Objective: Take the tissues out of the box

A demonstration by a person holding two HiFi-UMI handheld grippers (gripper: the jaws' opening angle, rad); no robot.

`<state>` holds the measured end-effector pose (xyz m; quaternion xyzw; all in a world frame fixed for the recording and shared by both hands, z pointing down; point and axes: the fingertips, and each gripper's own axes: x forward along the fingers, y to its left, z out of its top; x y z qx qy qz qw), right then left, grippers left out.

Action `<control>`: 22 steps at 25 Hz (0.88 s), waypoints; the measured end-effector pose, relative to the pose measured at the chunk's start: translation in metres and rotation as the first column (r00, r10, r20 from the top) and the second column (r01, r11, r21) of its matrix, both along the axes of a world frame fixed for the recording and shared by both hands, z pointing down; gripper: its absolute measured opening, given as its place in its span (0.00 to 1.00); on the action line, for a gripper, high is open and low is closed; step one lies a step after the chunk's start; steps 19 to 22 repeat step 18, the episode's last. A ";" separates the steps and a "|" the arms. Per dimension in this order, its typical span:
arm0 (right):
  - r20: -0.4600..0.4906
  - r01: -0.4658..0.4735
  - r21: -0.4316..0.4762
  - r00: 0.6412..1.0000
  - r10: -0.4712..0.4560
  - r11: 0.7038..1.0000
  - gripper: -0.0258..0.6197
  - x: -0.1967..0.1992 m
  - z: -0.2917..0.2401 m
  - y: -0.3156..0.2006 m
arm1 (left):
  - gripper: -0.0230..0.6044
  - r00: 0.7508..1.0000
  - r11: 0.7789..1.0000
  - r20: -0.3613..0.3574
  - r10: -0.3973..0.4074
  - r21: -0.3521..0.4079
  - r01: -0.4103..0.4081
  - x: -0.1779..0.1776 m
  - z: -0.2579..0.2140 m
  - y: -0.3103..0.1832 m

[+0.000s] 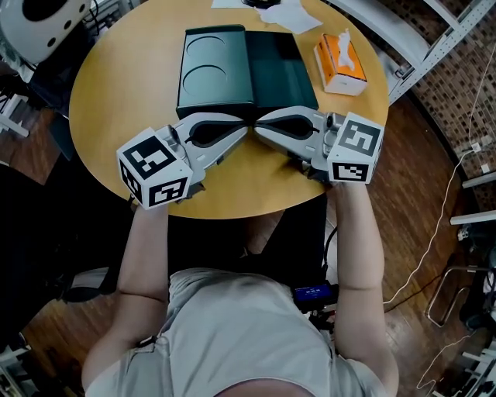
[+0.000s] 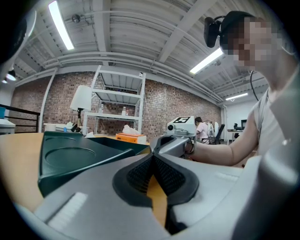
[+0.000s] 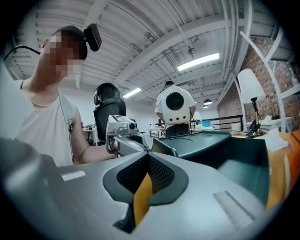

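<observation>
An orange tissue box [image 1: 341,63] with a white tissue poking from its top stands at the far right of the round yellow table [image 1: 124,101]; it also shows in the left gripper view [image 2: 131,137]. A dark green case [image 1: 244,71] lies open mid-table, lid to the left. My left gripper [image 1: 242,129] and right gripper [image 1: 262,129] rest on the table in front of the case, tip to tip. Both are shut with nothing between the jaws. Each gripper view shows its own closed jaws and the other gripper [image 2: 177,139] [image 3: 123,137] facing it.
Loose white tissues [image 1: 293,15] lie at the table's far edge. A white rounded device [image 1: 39,23] stands beyond the table at far left. A metal shelf frame [image 1: 434,39] and floor cables [image 1: 442,233] are to the right. The table's near edge is just below the grippers.
</observation>
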<state>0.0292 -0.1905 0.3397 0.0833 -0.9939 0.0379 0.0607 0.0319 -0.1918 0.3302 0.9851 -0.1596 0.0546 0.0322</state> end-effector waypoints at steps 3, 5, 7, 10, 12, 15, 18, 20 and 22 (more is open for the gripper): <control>0.001 -0.012 -0.002 1.000 0.012 1.000 0.04 0.001 -0.003 -0.004 | 0.04 0.997 0.997 0.003 0.078 -0.001 -0.078 0.007 -0.004 0.010; 0.003 -0.011 -0.002 1.000 0.011 1.000 0.04 0.001 -0.009 -0.002 | 0.04 0.998 0.998 0.003 0.062 0.001 -0.062 0.006 -0.009 0.008; 0.005 -0.011 -0.002 1.000 0.011 1.000 0.04 0.001 -0.012 0.000 | 0.04 0.999 0.999 0.005 0.041 0.000 -0.041 0.006 -0.011 0.007; 0.002 -0.011 -0.003 1.000 0.011 1.000 0.04 0.000 -0.007 0.000 | 0.04 0.999 0.999 0.005 0.037 -0.001 -0.037 0.005 -0.007 0.007; 0.000 -0.011 -0.004 1.000 0.011 1.000 0.04 0.000 -0.004 -0.002 | 0.04 1.000 0.999 0.003 0.031 -0.004 -0.031 0.004 -0.003 0.004; 0.000 -0.010 -0.008 1.000 0.010 1.000 0.04 -0.001 -0.003 -0.004 | 0.04 1.000 1.000 0.003 0.021 -0.008 -0.021 0.003 -0.002 0.002; 0.003 -0.008 -0.010 1.000 0.008 1.000 0.04 -0.002 -0.003 -0.004 | 0.04 1.000 1.000 0.005 0.019 -0.011 -0.019 0.003 -0.002 0.002; 0.003 -0.008 -0.010 1.000 0.008 1.000 0.04 -0.002 -0.003 -0.004 | 0.04 1.000 1.000 0.005 0.019 -0.011 -0.019 0.003 -0.002 0.002; 0.003 -0.008 -0.010 1.000 0.008 1.000 0.04 -0.002 -0.003 -0.004 | 0.04 1.000 1.000 0.005 0.019 -0.011 -0.019 0.003 -0.002 0.002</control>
